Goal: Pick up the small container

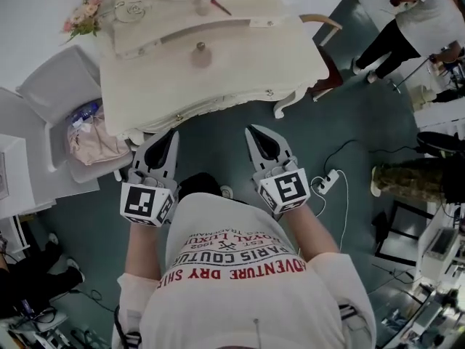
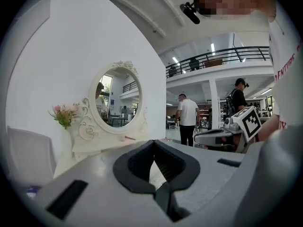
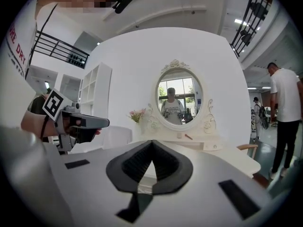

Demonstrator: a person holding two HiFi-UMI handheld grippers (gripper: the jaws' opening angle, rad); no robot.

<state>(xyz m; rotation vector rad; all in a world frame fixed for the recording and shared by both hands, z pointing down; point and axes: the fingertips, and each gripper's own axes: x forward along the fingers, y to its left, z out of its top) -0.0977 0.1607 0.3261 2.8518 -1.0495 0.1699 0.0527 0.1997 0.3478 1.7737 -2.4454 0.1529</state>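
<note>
In the head view a small pinkish round container with a knob lid stands on the top of a white dressing table. Both grippers hover side by side over the floor, just short of the table's front edge, and point toward it. My left gripper is shut, tips touching, with nothing between them. My right gripper is likewise shut and empty. The container is well beyond both tips. I cannot make it out in either gripper view.
An oval mirror rises at the table's back, with flowers at its left. A small pink item and a red stick lie on the raised shelf. A white chair holds bags. A wooden chair, a power strip and people are on the right.
</note>
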